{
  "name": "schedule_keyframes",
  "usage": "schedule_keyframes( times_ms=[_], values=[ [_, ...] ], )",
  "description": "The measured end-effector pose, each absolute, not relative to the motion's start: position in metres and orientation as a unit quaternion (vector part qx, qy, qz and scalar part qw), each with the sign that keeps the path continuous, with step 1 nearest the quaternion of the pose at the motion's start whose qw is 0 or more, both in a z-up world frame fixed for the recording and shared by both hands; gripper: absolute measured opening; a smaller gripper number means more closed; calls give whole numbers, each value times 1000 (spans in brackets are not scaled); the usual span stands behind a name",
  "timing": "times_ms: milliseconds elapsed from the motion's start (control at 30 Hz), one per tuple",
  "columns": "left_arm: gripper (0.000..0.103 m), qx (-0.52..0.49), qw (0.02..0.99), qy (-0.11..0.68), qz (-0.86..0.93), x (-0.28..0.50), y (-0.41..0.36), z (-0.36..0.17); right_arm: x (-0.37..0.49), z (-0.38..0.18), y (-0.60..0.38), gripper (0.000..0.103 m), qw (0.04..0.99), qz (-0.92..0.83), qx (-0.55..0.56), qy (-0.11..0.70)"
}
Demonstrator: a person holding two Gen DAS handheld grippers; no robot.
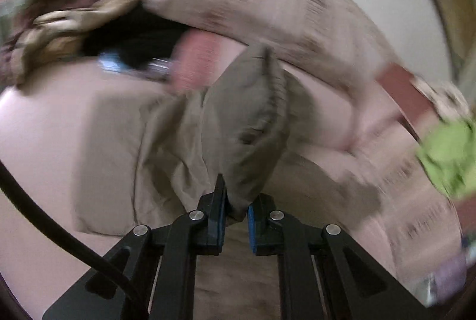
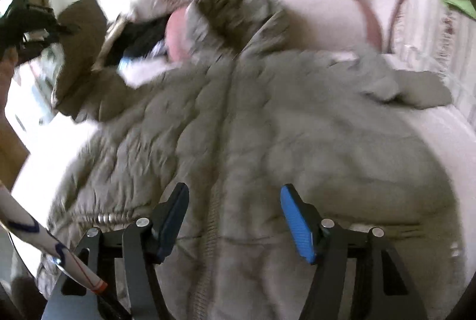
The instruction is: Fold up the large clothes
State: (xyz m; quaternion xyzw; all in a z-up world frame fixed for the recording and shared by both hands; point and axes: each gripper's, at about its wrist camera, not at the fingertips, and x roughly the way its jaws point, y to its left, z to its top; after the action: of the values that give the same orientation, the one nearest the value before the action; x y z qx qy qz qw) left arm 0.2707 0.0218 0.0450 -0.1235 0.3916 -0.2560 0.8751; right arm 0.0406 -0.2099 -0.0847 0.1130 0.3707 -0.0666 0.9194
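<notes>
A large khaki padded jacket (image 2: 267, 123) with a fur-trimmed hood (image 2: 226, 16) lies spread on a pale pink sofa seat (image 1: 38, 123). My left gripper (image 1: 236, 208) is shut on a sleeve of the jacket (image 1: 247, 117) and holds it lifted above the seat. In the right wrist view the left gripper (image 2: 64, 28) shows at far left, holding that sleeve up. My right gripper (image 2: 235, 215) is open and empty, just above the jacket's front near its zip. Both views are motion-blurred.
A patterned pink sofa back (image 1: 267, 1) runs behind. A pile of brown and beige cloth (image 1: 59, 22) and a dark item (image 1: 134, 37) lie at the back left. A green cloth (image 1: 449, 156) is at the right.
</notes>
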Motion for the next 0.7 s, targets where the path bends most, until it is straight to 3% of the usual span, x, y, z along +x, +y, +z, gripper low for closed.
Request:
schedule_keyframes(
  times_ms=[100,167,300,367,433,533,700],
  values=[
    [12,-105,849,414,-309,240,-46,17,23,-69,-241,69,922,-107,117,353],
    [20,-77,839,437,-314,221,-83,-11,13,-64,-266,70,919,-142,124,345],
    [28,48,860,432,-267,172,-117,-50,0,-59,-303,70,908,-180,148,349],
    [51,80,871,412,-256,143,-109,-51,-2,-57,-314,72,905,-183,152,351],
    [65,91,885,391,-237,116,-89,-52,2,-56,-318,75,905,-176,151,356],
    [69,82,902,378,-192,96,-48,-55,21,-60,-316,85,903,-142,169,369],
    [69,37,918,380,-106,95,20,-75,76,-92,-312,85,874,-113,214,422]
  ],
)
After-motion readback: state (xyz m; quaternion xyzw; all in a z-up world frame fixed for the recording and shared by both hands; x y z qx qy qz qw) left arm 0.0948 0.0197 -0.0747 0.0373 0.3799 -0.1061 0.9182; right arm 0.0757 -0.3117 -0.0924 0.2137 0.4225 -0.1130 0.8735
